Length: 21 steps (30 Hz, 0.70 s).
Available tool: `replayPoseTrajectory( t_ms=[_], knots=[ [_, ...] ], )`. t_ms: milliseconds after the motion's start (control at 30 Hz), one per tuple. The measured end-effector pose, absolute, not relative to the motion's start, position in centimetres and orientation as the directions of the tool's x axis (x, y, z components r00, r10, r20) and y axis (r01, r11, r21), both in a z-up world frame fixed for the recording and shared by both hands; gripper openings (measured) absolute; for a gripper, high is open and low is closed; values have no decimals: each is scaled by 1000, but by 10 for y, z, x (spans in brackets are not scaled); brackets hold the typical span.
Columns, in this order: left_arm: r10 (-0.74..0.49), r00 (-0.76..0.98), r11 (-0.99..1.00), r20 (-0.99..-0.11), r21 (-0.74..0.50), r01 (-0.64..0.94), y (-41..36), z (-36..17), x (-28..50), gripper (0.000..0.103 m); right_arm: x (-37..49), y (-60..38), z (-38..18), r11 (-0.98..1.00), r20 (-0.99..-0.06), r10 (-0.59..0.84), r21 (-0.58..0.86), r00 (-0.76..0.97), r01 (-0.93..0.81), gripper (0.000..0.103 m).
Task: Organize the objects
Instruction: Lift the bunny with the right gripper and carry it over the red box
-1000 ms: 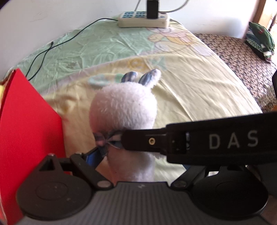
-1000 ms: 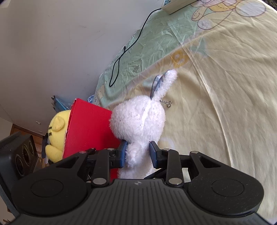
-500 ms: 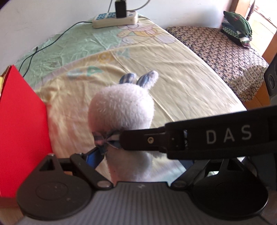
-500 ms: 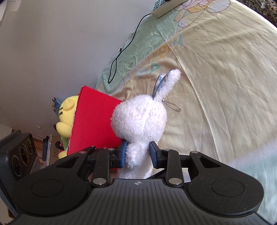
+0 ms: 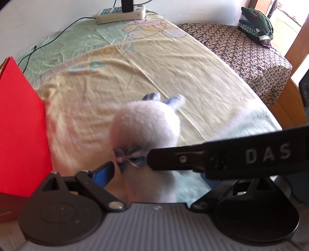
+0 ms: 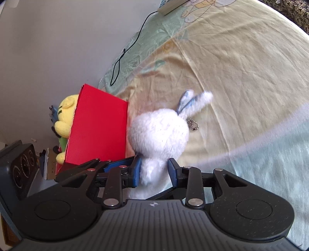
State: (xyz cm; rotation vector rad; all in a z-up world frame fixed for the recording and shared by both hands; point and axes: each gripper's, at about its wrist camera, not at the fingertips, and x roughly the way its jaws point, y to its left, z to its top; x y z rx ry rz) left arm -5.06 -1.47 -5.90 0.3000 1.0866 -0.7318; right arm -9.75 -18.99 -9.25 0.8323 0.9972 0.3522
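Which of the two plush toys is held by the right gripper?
The white rabbit: the right gripper clamps its body. The yellow toy sits apart, behind the red box.

Fluffy white plush rabbit (image 6: 160,135), matt red card box (image 6: 96,127), creased cotton sheet (image 6: 241,67), metal bead chain (image 6: 192,124).

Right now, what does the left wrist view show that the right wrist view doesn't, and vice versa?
Only the left wrist view shows the patterned bench with folded dark green clothes, and the toy's bow. Only the right wrist view shows the yellow plush behind the red box, a speaker, and the toy's keychain. Both show the white rabbit toy, the box, the bedsheet and power strip.
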Motion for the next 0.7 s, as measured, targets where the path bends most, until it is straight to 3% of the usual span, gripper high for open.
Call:
replayPoseTrajectory(
  t_ms=[333,700],
  knots=[
    [-356,259,723,-898,-89,686,-29,-75,-45,91,-83,-189,-106,616,-587,622,775,518,138,48],
    [-360,263,751,-895,-111,650,-22,-61,-39,77,-79,-185,-93,640,-580,637,765,507,70,40]
  ],
)
